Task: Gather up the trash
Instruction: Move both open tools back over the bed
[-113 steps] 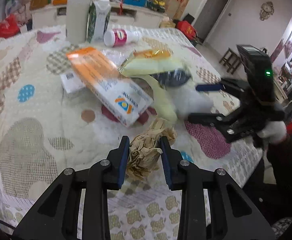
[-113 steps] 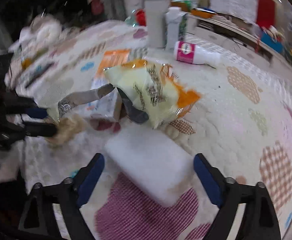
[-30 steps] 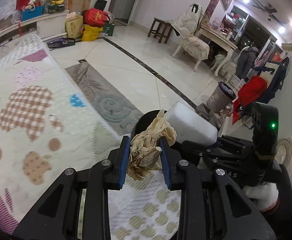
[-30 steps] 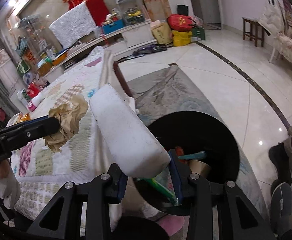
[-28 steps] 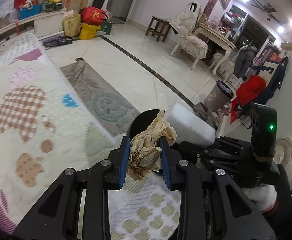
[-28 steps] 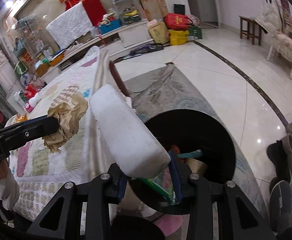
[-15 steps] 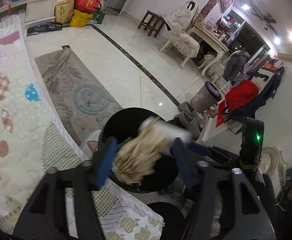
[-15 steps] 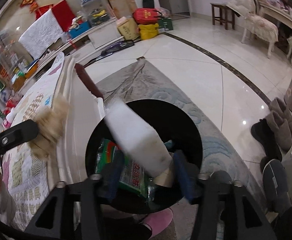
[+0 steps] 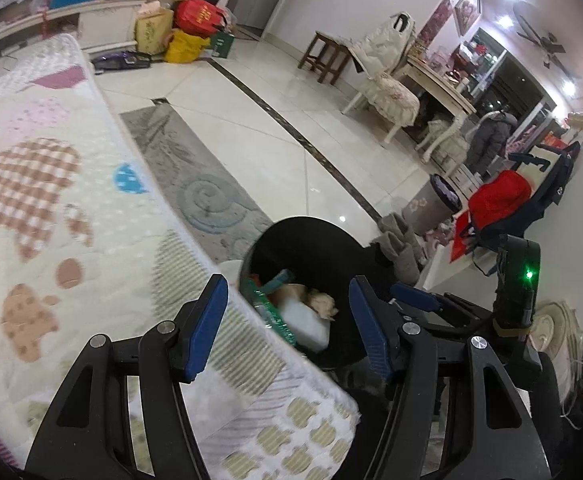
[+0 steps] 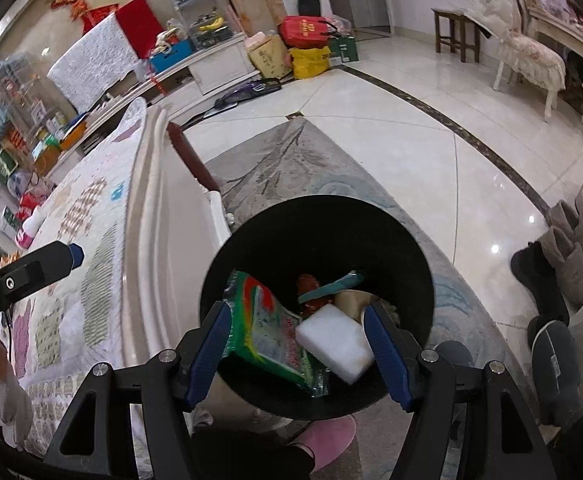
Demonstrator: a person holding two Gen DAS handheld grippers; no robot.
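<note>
Trash lies in the black bin [image 10: 403, 240], which stands on the floor against the side of the bed [image 9: 51, 200]. In the right wrist view a white foam block [image 10: 333, 342] rests near the centre of the bin, with a green printed wrapper [image 10: 267, 332] beside it at nine o'clock and a teal stick-like piece [image 10: 331, 284] above it at twelve o'clock. In the left wrist view a crumpled brown paper wad [image 9: 323, 304] sits on top of the foam block, toward its two o'clock end.

Both grippers hang over the bin mouth, pointing steeply down, probably so that whatever is let go falls inside rather than onto the rug [image 10: 291, 160]. The right gripper [image 10: 297, 350] has just been opening; its fingers [image 10: 385, 356] stand well apart with nothing between them, the foam lying far below. The left gripper [image 9: 287, 324] has also just been opening, and its fingers [image 9: 207, 320] are spread and empty, over the bin's edge nearest the bed.

With the bin tight against the bed at about nine o'clock, a short carry across from the patterned quilt is enough. This drop looks done; I judge the next step is a return to the bed for the remaining litter.
</note>
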